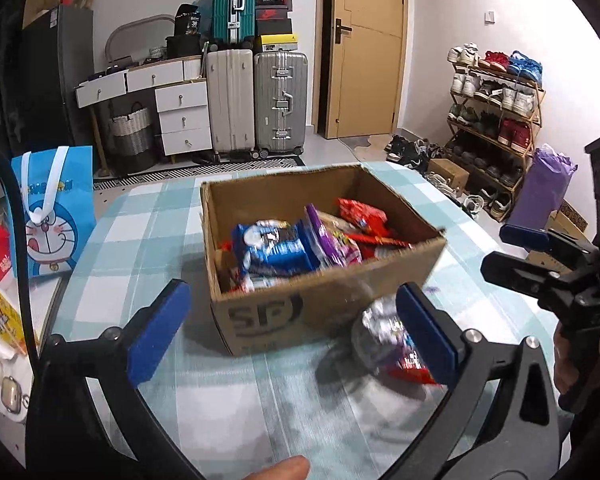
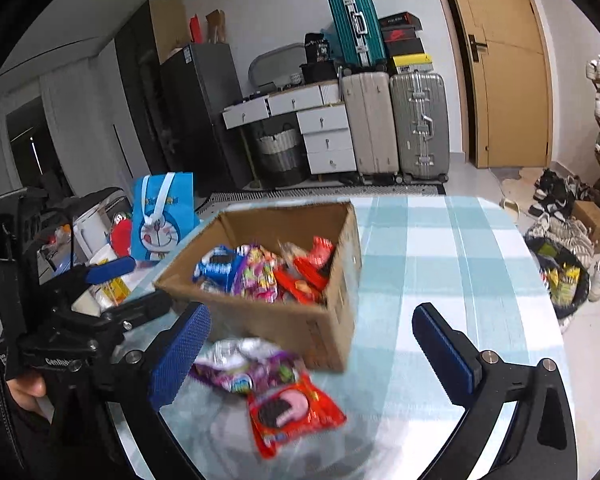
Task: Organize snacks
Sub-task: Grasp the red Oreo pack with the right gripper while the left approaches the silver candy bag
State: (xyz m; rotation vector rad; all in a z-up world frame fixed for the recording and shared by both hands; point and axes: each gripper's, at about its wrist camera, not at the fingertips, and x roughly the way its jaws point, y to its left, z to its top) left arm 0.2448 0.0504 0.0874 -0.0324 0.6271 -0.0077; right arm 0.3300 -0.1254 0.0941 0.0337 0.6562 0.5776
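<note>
Open brown cardboard box [image 1: 324, 256] on the checked tablecloth [image 2: 440, 248] holds blue, purple and red snack packets [image 2: 260, 270]. Purple-silver packet [image 2: 244, 364] and red biscuit packet [image 2: 292, 412] lie before it. Left gripper [image 1: 292, 332] and right gripper [image 2: 312, 352] gape wide, empty.

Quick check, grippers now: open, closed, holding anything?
Left gripper: open, holding nothing.
Right gripper: open, holding nothing; snack packets lie on the table below it.

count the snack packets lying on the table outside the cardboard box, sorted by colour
Purple and silver packet: 1
Red packet: 1
Total outside the cardboard box on the table: 2
</note>
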